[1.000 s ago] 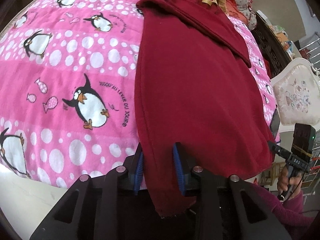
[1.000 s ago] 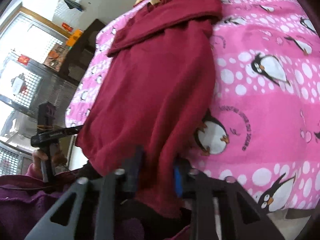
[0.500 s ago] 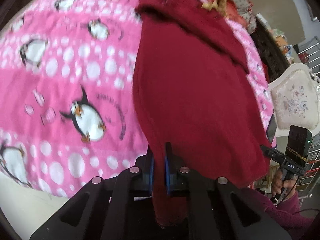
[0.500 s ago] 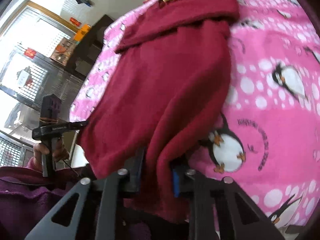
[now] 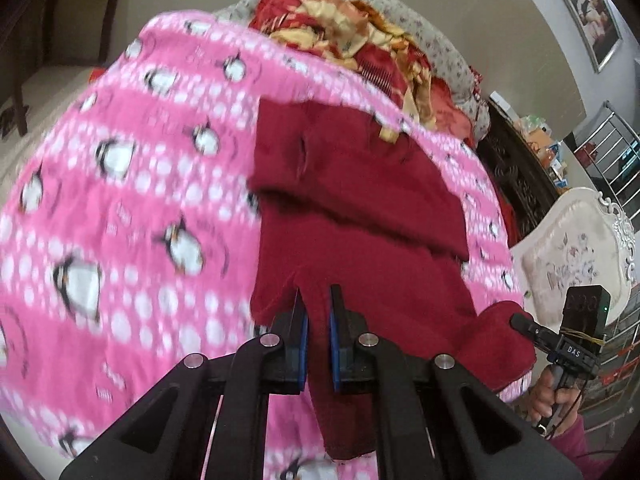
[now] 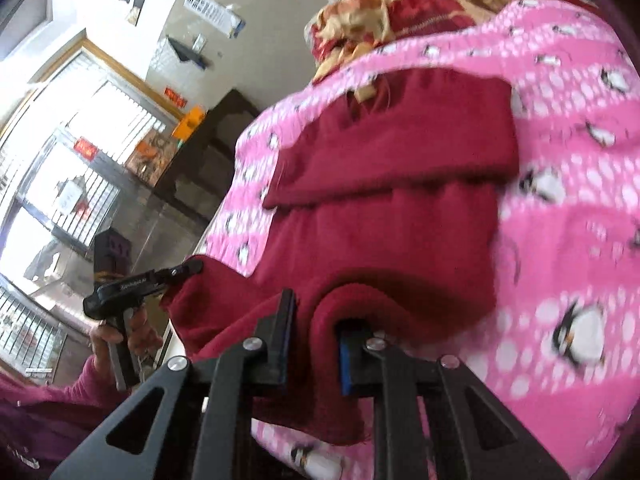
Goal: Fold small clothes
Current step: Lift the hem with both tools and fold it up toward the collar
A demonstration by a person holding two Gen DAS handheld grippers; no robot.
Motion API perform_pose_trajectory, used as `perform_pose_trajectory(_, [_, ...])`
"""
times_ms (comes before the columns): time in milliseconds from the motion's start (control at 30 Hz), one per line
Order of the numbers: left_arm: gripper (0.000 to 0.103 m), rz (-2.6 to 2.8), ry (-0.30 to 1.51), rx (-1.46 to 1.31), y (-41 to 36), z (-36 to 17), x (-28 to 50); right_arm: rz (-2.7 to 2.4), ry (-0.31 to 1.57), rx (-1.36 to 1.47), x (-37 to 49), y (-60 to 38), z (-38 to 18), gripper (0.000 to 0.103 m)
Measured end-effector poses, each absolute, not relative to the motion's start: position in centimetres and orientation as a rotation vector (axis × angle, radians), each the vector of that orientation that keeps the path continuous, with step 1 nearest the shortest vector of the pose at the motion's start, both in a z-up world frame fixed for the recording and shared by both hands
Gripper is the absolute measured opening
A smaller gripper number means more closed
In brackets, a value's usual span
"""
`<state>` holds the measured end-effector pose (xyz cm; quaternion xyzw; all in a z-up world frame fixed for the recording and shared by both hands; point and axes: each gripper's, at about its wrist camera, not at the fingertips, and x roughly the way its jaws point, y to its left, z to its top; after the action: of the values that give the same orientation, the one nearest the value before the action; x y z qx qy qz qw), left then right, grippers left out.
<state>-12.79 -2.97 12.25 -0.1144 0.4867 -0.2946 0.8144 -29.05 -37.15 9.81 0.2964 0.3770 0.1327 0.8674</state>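
While the dark red garment (image 5: 360, 216) lies lengthwise on the pink penguin blanket (image 5: 120, 200), its near hem is lifted off it at two corners. At the garment's left corner, the left gripper (image 5: 317, 320) is pressed together on a strip of cloth; at the right corner, the right gripper (image 6: 314, 330) pinches a thicker roll of hem. Holding both corners likely keeps the hem straight for carrying toward the garment's already folded far end.

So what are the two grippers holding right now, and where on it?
Both hold the dark red garment by its near hem: the left gripper pinches one corner, the right gripper the other.
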Motion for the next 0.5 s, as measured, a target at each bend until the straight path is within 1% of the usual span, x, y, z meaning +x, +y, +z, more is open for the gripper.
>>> perform_pose_trajectory(267, [0.000,-0.594,0.970,-0.242,-5.7,14.0,-6.8,0.184,0.697,0.660,-23.6,-41.6,12.3,0.018])
perform_pose_trajectory(400, [0.000,-0.568,0.973,-0.232,-7.8,13.6,-2.9,0.156,0.707,0.664,-19.4,-43.6,12.5,0.018])
perform_pose_trajectory(500, [0.000,-0.533,0.999,-0.222,-9.2,12.3,0.2,0.141,0.723,0.685,-15.9,-45.1,12.1,0.018])
